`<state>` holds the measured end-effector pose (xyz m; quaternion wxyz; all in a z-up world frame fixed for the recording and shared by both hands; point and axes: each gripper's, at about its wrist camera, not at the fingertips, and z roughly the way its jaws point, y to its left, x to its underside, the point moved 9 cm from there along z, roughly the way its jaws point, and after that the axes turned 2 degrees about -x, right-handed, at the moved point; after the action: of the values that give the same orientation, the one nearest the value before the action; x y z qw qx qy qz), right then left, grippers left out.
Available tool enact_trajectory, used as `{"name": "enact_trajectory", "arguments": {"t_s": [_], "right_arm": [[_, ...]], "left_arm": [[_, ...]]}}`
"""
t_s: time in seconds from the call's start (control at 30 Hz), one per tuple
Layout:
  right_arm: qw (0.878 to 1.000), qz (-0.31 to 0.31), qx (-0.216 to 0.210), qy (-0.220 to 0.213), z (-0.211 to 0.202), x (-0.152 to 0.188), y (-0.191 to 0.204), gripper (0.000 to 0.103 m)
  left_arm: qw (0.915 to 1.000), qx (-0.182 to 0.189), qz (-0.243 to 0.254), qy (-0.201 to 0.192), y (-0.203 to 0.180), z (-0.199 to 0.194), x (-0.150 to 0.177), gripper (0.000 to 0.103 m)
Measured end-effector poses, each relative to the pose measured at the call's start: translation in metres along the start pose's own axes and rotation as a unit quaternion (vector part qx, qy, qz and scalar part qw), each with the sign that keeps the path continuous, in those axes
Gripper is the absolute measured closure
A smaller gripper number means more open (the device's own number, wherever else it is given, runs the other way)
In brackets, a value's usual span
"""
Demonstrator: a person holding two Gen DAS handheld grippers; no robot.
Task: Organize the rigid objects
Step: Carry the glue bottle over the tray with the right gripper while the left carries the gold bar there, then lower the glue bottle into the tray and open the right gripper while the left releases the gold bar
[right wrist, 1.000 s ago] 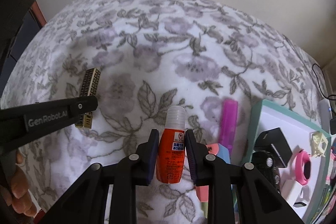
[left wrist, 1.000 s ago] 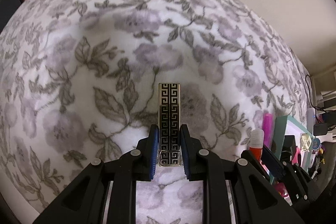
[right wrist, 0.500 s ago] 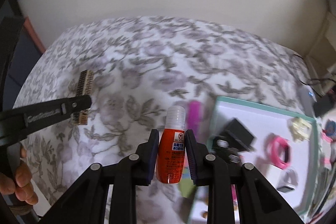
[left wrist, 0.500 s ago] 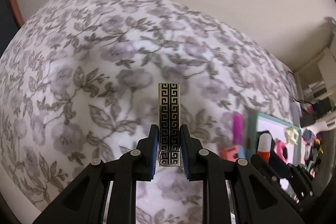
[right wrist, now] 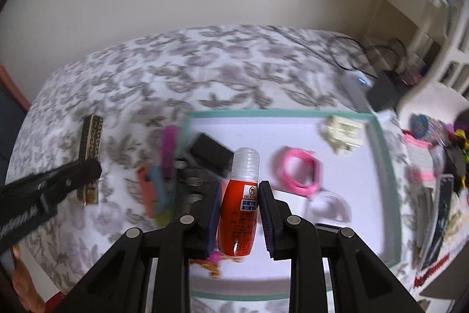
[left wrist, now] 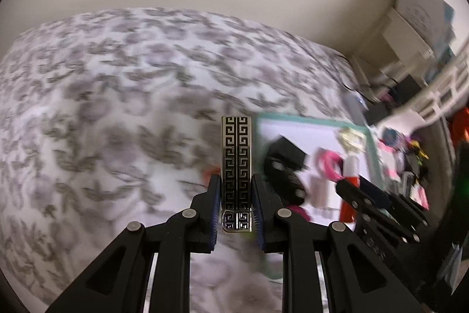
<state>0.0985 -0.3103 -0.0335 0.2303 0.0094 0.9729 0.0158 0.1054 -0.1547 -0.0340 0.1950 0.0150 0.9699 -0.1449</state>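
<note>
Two items in transit: left gripper (left wrist: 236,209) clamped on patterned bar (left wrist: 236,163), right gripper (right wrist: 239,217) clamped on orange bottle (right wrist: 240,206), both carried from bedspread (right wrist: 205,63) toward teal-rimmed tray (right wrist: 384,143), deposit pending.

A bottle (right wrist: 240,201) stands upright between the right jaws, above a tray (right wrist: 387,166) lying on the bed (right wrist: 205,63). A ring (right wrist: 299,169) lies in the tray ahead-right of them. Left of them, the left jaws grip a patterned bar (left wrist: 236,163).
</note>
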Motion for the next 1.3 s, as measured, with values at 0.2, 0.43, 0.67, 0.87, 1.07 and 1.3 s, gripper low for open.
{"name": "enact_trajectory", "arguments": {"t_s": [0.2,0.43,0.67,0.87,1.07,1.3], "right_arm": [[0.999,0.031,0.026,0.017,0.010,0.005,-0.041,0.075],[0.998,0.044,0.028,0.030,0.018,0.010,-0.063,0.075],[0.998,0.049,0.030,0.034,0.020,0.012,-0.074,0.075],[0.997,0.053,0.027,0.047,0.026,0.017,-0.078,0.075],[0.997,0.054,0.024,0.053,0.030,0.020,-0.078,0.075],[0.997,0.052,0.020,0.045,0.024,0.016,-0.076,0.075]], "left_arm": [[0.9988,0.017,0.043,0.014,-0.047,0.014,0.009,0.082],[0.9956,0.030,0.083,0.031,-0.093,0.032,0.023,0.082],[0.9927,0.024,0.108,0.049,-0.113,0.048,0.036,0.082],[0.9922,0.019,0.107,0.061,-0.114,0.056,0.041,0.082],[0.9920,0.012,0.108,0.065,-0.114,0.060,0.043,0.082],[0.9925,0.014,0.107,0.057,-0.114,0.054,0.039,0.082]]}}
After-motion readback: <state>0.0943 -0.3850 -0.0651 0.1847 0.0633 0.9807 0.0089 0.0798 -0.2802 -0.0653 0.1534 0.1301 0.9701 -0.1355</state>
